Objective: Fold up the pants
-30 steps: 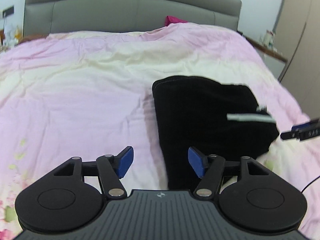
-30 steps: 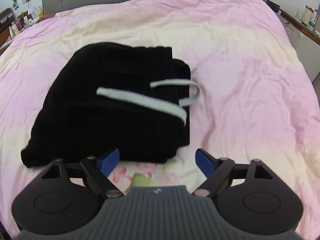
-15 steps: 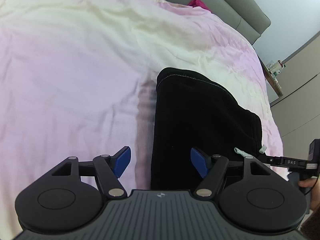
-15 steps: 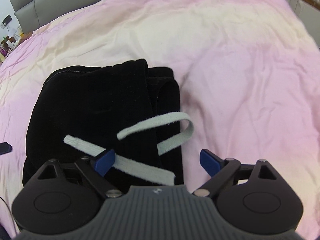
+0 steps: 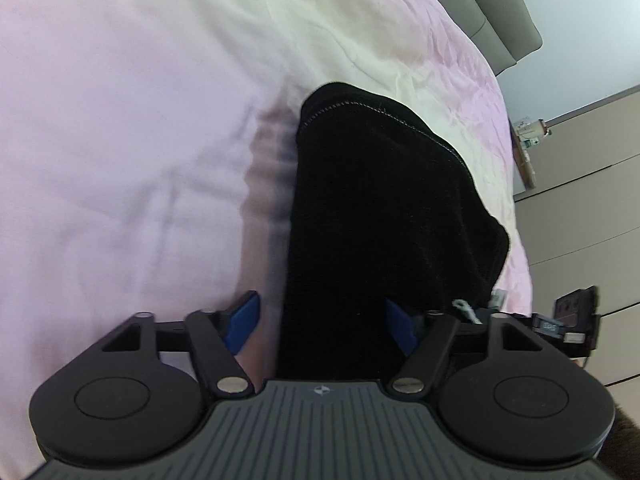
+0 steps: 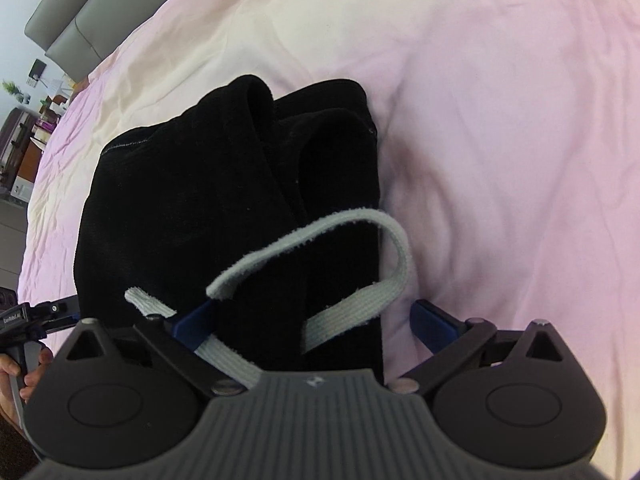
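Pants point(image 6: 224, 208): folded black bundle on bed point(image 6: 500, 120).
Left tool point(image 5: 320, 324): spread wide, gripping nothing, now closer.
Right tool point(image 6: 316, 322): spread wide, gripping nothing, now straddling drawstring point(image 6: 352, 304).

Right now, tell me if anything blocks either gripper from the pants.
Nothing visible does. The left gripper is open astride the pants' edge. The right gripper is open over the other end, with only the pants' own drawstring lying between its fingers.

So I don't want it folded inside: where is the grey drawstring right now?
In the right wrist view the grey drawstring lies looped on the black pants, just ahead of the open right gripper, near their right edge.
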`<state>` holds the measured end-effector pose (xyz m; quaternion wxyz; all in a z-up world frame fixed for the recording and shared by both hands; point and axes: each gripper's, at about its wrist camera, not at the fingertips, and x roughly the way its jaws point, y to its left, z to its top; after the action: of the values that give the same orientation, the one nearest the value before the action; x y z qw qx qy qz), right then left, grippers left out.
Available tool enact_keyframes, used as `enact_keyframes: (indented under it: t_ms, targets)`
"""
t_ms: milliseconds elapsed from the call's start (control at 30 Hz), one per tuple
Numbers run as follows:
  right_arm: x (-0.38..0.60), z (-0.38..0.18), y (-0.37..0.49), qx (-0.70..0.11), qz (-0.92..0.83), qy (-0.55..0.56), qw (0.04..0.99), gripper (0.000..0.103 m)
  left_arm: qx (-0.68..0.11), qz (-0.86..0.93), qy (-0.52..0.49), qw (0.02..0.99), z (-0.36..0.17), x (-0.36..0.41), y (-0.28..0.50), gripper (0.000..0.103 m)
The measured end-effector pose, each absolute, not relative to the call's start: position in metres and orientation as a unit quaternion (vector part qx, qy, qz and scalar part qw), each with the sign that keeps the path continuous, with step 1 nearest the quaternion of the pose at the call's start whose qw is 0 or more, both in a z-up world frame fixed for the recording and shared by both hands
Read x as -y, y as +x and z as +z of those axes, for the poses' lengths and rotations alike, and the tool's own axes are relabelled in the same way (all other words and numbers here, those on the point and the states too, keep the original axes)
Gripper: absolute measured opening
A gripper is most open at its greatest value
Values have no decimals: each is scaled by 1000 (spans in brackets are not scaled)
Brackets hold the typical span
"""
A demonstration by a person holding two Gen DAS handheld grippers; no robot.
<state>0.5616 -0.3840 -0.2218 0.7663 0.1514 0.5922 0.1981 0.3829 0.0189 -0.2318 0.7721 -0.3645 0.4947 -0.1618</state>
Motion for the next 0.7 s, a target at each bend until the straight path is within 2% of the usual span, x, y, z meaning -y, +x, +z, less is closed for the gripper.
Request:
enact_keyframes:
  t_ms: [100, 167, 233, 333, 533, 700]
  targets:
    - [381, -227, 559, -587, 189, 169, 768, 96, -498, -161, -381, 762, -232, -11, 385, 52]
    - [377, -221, 557, -583, 191, 161, 773, 83, -495, -158, -364, 773, -225, -5, 382, 46]
    - [371, -207, 551, -577, 196, 143, 780, 64, -493, -153, -359, 778, -218, -2, 378, 41]
    - [368, -186, 543, -568, 201, 131, 787, 47, -489, -147, -358, 782, -207, -2, 372, 34]
    - [350, -148, 523, -544, 187, 97, 813, 36, -466, -153, -360, 794, -170, -5, 354, 21]
    - [335, -117, 497, -539, 220, 97, 807, 28, -467, -138, -342, 804, -148, -10, 337, 19]
